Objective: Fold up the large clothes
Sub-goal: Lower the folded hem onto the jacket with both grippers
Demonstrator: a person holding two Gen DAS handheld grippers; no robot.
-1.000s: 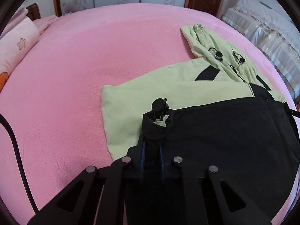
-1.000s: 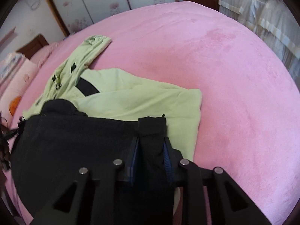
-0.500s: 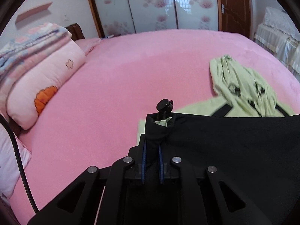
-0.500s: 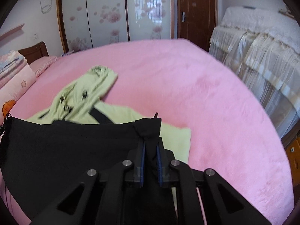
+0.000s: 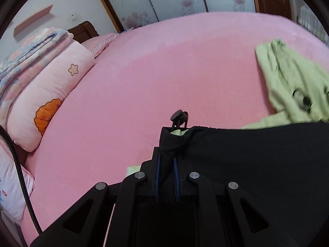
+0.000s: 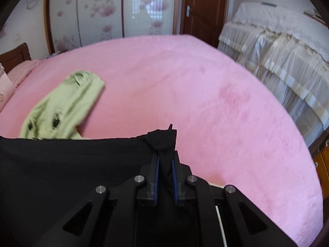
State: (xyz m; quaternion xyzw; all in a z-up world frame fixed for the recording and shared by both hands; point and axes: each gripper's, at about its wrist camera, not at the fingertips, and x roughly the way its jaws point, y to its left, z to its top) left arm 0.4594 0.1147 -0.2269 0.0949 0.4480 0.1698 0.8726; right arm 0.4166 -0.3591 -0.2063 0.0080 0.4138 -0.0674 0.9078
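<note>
Pink bed (image 5: pixel 164 65) fills both views, plush cover, mostly bare past the clothes. Sliding wardrobe doors (image 6: pixel 107 10) with a flower print run along the far wall, brown wooden door (image 6: pixel 202 6) beside them. A second piece of furniture under a cream frilled cover (image 6: pixel 277 47) stands to the right of the bed, close to its edge.

Black garment (image 5: pixel 257 164), part of a black-and-green top, hangs stretched between my two tongs and blocks the near part of the bed in both views. Beyond its top edge the light green hood part (image 6: pixel 61 107) lies on the bed, blurred, with black toggles on it.

Pink pillow (image 5: pixel 49 103) with an orange flower sits at the bed's left side, folded floral quilt (image 5: pixel 30 49) stacked on it, dark headboard (image 5: pixel 84 30) behind.

My left tongs (image 5: pixel 167 164) are pinching one bunched corner of the black fabric, a black cord stopper (image 5: pixel 179 116) sticking up above it with a bit of green lining showing. My right tongs (image 6: pixel 165 166) have just been closing and are clamped on the other bunched corner. A black cable (image 5: pixel 20 177) runs down the left view's edge.
</note>
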